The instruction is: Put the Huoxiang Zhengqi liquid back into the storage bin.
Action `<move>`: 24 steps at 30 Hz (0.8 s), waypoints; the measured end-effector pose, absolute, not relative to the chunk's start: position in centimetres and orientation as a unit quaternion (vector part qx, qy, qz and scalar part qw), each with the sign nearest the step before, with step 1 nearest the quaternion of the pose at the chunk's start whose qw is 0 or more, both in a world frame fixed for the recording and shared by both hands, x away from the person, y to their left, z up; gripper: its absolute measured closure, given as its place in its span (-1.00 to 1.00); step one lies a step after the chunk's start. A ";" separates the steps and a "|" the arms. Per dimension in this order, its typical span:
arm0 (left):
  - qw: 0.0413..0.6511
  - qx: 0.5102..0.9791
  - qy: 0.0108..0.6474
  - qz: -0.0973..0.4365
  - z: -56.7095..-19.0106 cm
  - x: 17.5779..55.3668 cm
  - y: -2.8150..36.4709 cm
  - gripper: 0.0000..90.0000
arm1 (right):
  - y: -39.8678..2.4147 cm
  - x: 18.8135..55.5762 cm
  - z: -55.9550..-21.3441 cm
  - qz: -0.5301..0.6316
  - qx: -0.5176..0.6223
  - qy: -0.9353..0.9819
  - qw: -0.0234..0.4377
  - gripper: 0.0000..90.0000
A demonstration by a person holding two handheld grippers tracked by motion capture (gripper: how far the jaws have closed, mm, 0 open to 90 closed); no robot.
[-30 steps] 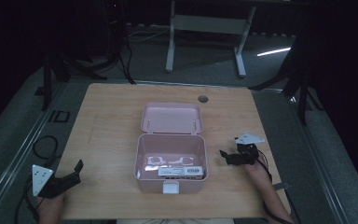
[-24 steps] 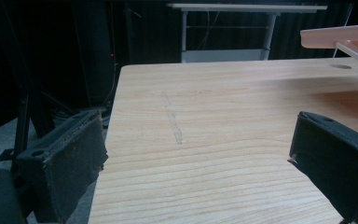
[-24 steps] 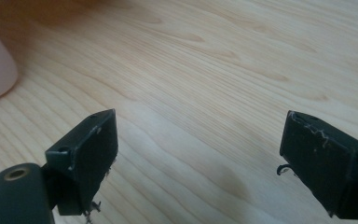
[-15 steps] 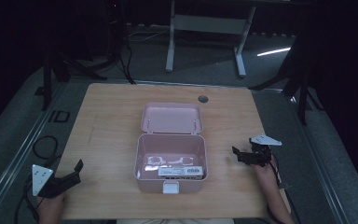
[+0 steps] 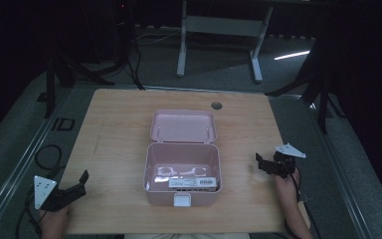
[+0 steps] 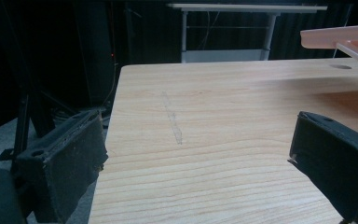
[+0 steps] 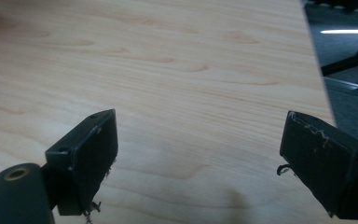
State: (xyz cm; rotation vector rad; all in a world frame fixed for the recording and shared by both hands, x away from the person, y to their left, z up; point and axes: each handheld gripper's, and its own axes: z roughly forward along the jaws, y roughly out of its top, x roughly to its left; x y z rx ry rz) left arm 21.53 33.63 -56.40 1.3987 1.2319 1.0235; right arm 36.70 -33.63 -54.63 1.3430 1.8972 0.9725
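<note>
An open pink box (image 5: 182,172) sits in the middle of the wooden table (image 5: 114,129), its lid (image 5: 183,126) tipped back. Inside lie pale packets and a labelled white strip (image 5: 193,183). My left gripper (image 5: 77,185) rests at the table's front left corner, open and holding nothing; its own view has the wide-apart jaws over bare wood (image 6: 205,140) and the lid's edge (image 6: 340,37) at upper right. My right gripper (image 5: 261,163) hovers right of the box, open and empty, jaws spread above bare table (image 7: 191,84).
A round cable hole (image 5: 217,105) lies in the table behind the box. A white latch (image 5: 182,200) is on the box's front wall. Beyond the table stand a grey desk frame (image 5: 219,30) and dark stands on the floor. Cables trail at the left.
My right gripper has moved to the right and slightly toward the person, away from the box. The left gripper and the box stay where they were.
</note>
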 end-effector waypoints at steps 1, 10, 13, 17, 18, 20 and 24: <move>0.486 0.575 0.507 0.420 -56.4 21.5 33.6 -0.92 | -33.7 36.7 -54.6 0.367 0.509 0.715 0.308 -0.75; 0.486 0.574 0.507 0.421 -56.4 21.5 33.6 -0.92 | -34.5 36.8 -54.7 0.368 0.528 0.699 0.313 -0.75; 0.486 0.574 0.507 0.421 -56.4 21.5 33.6 -0.92 | -35.3 36.8 -54.6 0.382 0.546 0.681 0.303 -0.73; 0.486 0.573 0.508 0.421 -56.4 21.5 33.6 -0.92 | -35.9 36.7 -54.4 0.396 0.558 0.668 0.294 -0.72; 0.486 0.573 0.508 0.421 -56.4 21.5 33.6 -0.92 | -35.9 36.7 -54.5 0.396 0.557 0.668 0.294 -0.72; 0.486 0.573 0.508 0.420 -56.4 21.5 33.7 -0.92 | -35.9 36.8 -54.6 0.390 0.557 0.672 0.293 -0.72; 0.487 0.573 0.509 0.419 -56.4 21.5 33.7 -0.91 | -35.8 36.8 -54.8 0.385 0.554 0.679 0.290 -0.72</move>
